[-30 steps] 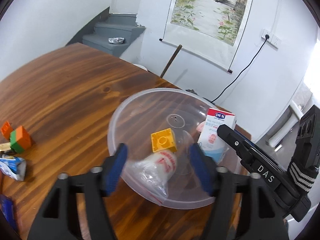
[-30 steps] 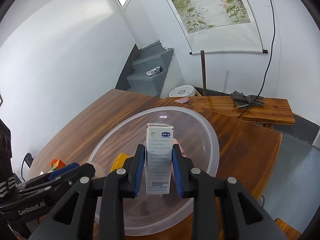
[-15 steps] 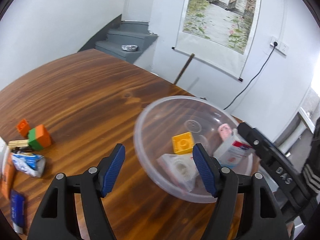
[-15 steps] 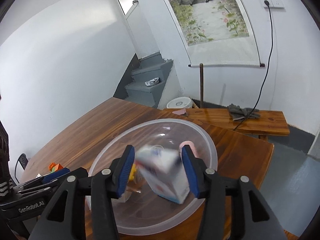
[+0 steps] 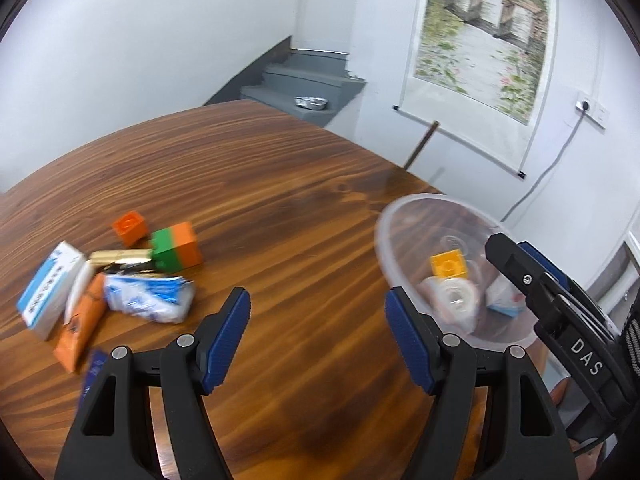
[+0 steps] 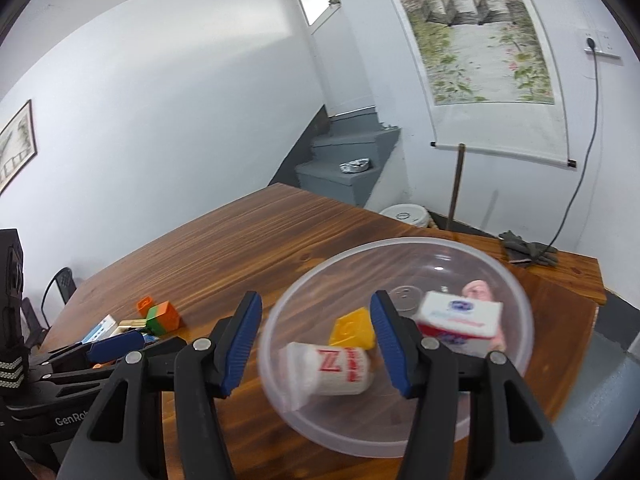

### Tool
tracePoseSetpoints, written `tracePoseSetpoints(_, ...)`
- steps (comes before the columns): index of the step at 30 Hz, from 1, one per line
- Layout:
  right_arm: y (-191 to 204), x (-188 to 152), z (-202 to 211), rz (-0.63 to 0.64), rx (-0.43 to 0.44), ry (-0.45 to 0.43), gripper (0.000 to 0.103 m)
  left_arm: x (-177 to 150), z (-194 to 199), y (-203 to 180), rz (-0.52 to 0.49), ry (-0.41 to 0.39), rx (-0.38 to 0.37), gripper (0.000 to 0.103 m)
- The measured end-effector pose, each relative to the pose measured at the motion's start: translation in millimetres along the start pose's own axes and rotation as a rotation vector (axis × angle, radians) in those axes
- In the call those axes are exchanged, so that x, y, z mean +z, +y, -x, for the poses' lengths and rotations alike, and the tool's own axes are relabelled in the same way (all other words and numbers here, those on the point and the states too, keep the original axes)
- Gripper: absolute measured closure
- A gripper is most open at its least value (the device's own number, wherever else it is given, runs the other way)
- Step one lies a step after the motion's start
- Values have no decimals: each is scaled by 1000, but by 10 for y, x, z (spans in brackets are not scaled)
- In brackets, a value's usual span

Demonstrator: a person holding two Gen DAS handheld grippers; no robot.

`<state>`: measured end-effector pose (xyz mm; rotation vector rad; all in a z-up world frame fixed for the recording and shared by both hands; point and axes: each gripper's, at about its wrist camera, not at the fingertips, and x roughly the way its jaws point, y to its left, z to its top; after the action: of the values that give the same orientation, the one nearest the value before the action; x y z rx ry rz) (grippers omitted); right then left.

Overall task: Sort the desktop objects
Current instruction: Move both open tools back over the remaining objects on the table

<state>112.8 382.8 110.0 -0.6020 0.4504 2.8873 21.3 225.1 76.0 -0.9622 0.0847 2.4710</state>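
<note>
The left gripper has its blue-padded fingers spread wide with nothing between them, above bare wood of the worktop. Off to the left of its left finger lies a loose heap: a small orange brick, a green-and-orange block just beside it, a gold-wrapped bar touching the block, a crumpled blue-and-white packet, a white-and-blue carton and a flat orange pack tilted under it.

The right gripper also has its fingers spread apart, holding nothing. Its right finger overlaps the near side of a clear plastic bowl that stands on the worktop ahead and to the right. Inside the bowl, between and beyond the fingers, a white wrapped roll with red print lies on its side, a yellow brick sits just behind it, and to the right of the right finger a white box with blue and red print lies tilted against something pink, which is too blurred to name.

In the left view the bowl sits just beyond the right finger.
</note>
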Motion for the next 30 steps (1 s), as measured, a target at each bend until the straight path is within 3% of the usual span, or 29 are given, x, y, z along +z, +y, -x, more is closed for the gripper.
tracePoseSetpoints(10, 462, -90, -191, 72, 100, 72, 42, -125, 96, 569, 89, 20, 88, 29)
tracePoseSetpoints(30, 1118, -325, -533, 170, 212, 216, 37, -400, 248, 1238, 143, 62, 200, 29)
